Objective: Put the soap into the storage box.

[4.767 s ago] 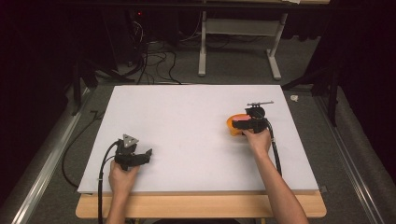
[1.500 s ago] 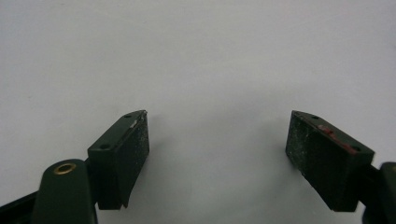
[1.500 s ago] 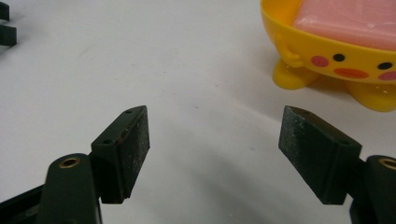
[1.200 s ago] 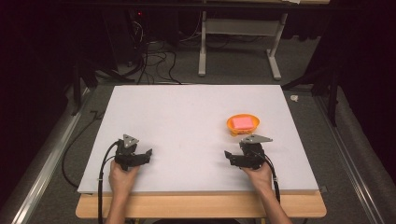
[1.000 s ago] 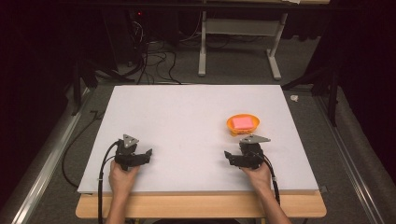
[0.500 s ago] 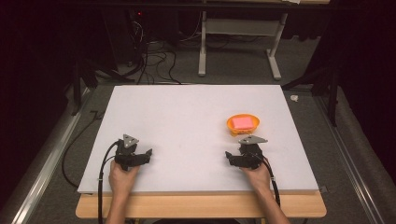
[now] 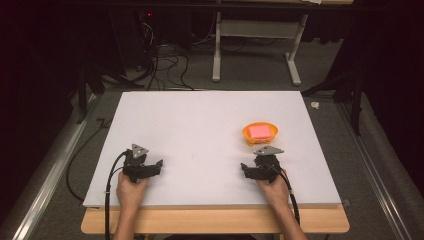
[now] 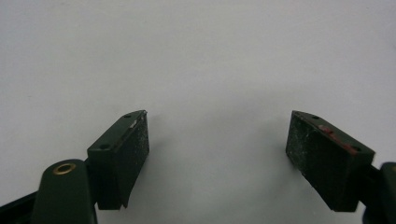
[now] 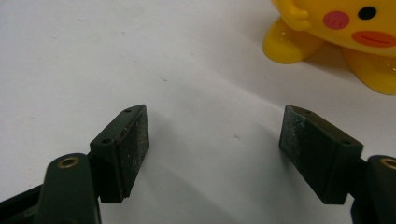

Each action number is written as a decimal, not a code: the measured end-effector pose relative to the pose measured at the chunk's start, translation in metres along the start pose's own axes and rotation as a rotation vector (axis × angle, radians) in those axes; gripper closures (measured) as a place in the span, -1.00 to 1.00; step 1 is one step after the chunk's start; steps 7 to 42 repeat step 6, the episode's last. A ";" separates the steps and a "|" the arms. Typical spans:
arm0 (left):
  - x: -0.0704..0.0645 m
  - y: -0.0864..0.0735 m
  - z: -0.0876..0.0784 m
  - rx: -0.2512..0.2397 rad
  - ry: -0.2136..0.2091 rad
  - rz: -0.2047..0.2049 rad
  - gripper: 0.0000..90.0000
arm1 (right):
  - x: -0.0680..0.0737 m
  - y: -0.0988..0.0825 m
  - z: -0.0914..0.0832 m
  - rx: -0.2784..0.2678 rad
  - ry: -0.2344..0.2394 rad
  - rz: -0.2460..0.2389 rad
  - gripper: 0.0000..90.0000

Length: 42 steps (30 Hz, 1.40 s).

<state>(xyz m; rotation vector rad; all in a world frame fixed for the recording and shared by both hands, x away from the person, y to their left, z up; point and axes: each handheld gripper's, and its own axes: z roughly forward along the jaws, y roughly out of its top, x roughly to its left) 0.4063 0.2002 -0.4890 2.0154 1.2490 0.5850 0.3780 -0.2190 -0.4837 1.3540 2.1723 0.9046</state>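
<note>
Both units idle, jaws spread: left gripper (image 7: 159,163), right gripper (image 7: 244,167). Recommend keeping them low, clear of the yellow dish (image 7: 260,132) at right centre.

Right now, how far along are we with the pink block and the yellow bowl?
Done, by the look of it: the pink block lies in the yellow bowl on the white board. In hand: nothing; the right gripper and left gripper rest open and empty near the board's front edge. Nothing visibly remains.
</note>
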 end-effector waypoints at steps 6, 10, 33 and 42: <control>0.000 0.000 0.000 0.000 0.000 -0.002 -0.52 | 0.000 0.000 0.000 0.003 0.002 0.003 -0.45; 0.000 0.000 0.000 0.000 0.000 -0.002 -0.52 | 0.000 0.000 0.000 0.003 0.002 0.003 -0.45; 0.000 0.000 0.000 0.000 0.000 -0.002 -0.52 | 0.000 0.000 0.000 0.003 0.002 0.003 -0.45; 0.000 0.000 0.000 0.000 0.000 -0.002 -0.52 | 0.000 0.000 0.000 0.003 0.002 0.003 -0.45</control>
